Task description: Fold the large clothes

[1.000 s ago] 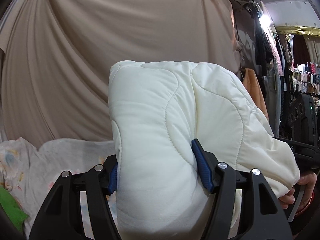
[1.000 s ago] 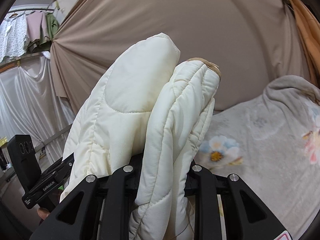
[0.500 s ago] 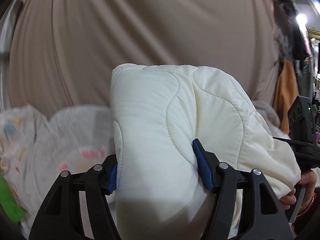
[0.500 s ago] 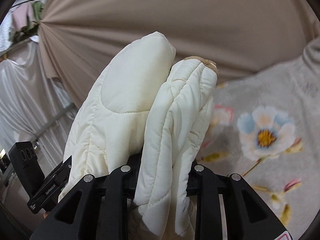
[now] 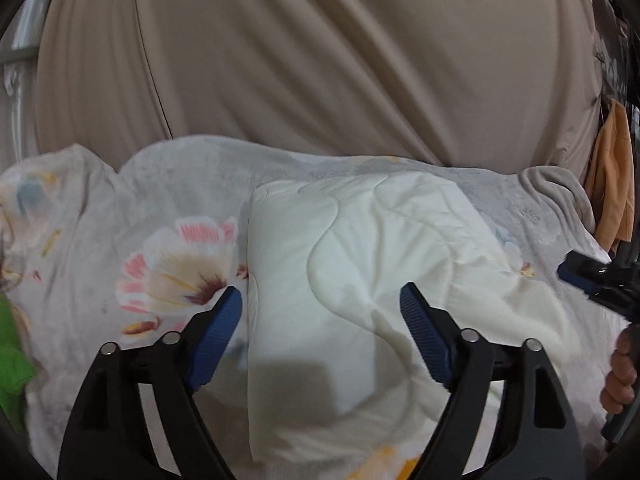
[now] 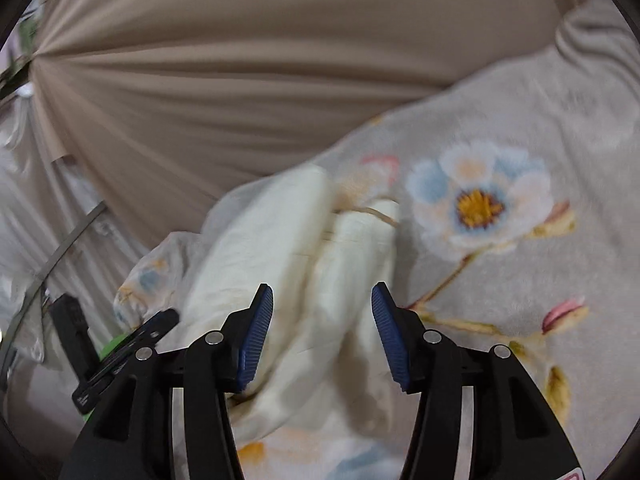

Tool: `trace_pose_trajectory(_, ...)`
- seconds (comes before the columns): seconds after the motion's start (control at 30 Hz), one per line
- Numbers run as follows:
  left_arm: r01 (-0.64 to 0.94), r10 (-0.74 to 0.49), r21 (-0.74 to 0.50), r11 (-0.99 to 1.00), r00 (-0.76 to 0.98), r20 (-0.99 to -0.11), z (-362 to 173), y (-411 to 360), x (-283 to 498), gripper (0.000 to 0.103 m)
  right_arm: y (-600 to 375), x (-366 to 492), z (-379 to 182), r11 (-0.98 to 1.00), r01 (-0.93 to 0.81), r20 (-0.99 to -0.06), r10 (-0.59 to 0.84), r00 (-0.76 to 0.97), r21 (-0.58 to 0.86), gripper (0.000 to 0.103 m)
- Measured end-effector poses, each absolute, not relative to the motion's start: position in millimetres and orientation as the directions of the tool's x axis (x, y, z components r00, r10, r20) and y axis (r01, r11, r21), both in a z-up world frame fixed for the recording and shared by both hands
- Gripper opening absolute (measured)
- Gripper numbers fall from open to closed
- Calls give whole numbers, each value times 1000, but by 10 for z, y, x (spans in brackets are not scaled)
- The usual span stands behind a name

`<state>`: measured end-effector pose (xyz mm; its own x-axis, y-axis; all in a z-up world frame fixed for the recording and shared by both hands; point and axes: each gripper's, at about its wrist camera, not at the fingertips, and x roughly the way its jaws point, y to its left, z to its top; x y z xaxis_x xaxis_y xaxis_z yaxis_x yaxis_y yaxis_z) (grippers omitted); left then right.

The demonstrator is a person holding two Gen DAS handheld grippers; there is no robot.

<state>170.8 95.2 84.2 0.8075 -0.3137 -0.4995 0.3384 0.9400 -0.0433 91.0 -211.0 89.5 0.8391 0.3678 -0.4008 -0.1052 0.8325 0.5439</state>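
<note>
A cream quilted jacket [image 5: 360,264] lies folded on the floral blanket [image 5: 168,248]. My left gripper [image 5: 320,300] hovers just above it, jaws opening wide, blue pads clear of the fabric on both sides. In the right wrist view the same jacket [image 6: 304,280] is blurred and lies loose beyond my right gripper [image 6: 322,300], whose jaws are opening with no pad pressing the cloth. The right gripper's blue tip [image 5: 576,276] and a hand [image 5: 620,372] show at the right edge of the left wrist view. The left gripper's black body [image 6: 120,348] shows at lower left in the right wrist view.
A beige curtain [image 5: 320,60] hangs behind the blanket-covered surface. A green cloth [image 5: 10,360] lies at the left edge. An orange garment [image 5: 612,184] hangs at the far right. A silvery sheet and a metal rail [image 6: 48,264] are on the left in the right wrist view.
Both grippers came down with the jacket pinched in them, then let go. The jacket now lies on the blanket and both pairs of jaws stand apart.
</note>
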Motion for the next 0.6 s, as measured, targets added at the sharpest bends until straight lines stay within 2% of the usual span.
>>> trace_pose_trajectory(0.07, 327, -297, -28, 944, 814, -499, 901, 891, 1582, 84, -1824, 753, 1046, 856, -180, -393, 397, 829, 485, 52)
trace_pose_trajectory(0.17, 305, -271, -23, 952, 808, -523, 888, 818, 1480, 84, -1479, 740, 1060, 891, -212, -428, 387, 817, 401, 57)
trace_pose_trajectory(0.3, 258, -217, 0, 966, 813, -541, 828, 865, 1494, 84, -1361, 912, 857, 938, -102, -515, 271, 813, 331, 60)
trace_pose_trajectory(0.4, 246, -216, -22, 969, 801, -559, 786, 937, 1523, 84, -1416, 1100, 629, 921, -66, -570, 291, 768, 383, 59)
trace_pose_trajectory(0.47, 241, -213, -26, 970, 795, -568, 764, 958, 1534, 84, -1468, 1156, 552, 890, -98, -565, 364, 740, 446, 26)
trace_pose_trajectory(0.5, 240, -211, -25, 971, 795, -569, 758, 963, 1536, 84, -1506, 1159, 560, 870, -110, -551, 398, 733, 481, 17)
trace_pose_trajectory(0.53, 240, -209, -22, 971, 795, -570, 754, 966, 1536, 84, -1542, 1128, 604, 863, -119, -526, 402, 749, 491, 12)
trace_pose_trajectory(0.6, 246, -214, -20, 969, 795, -567, 750, 964, 1532, 84, -1563, 1016, 750, 880, -143, -492, 380, 783, 453, 10)
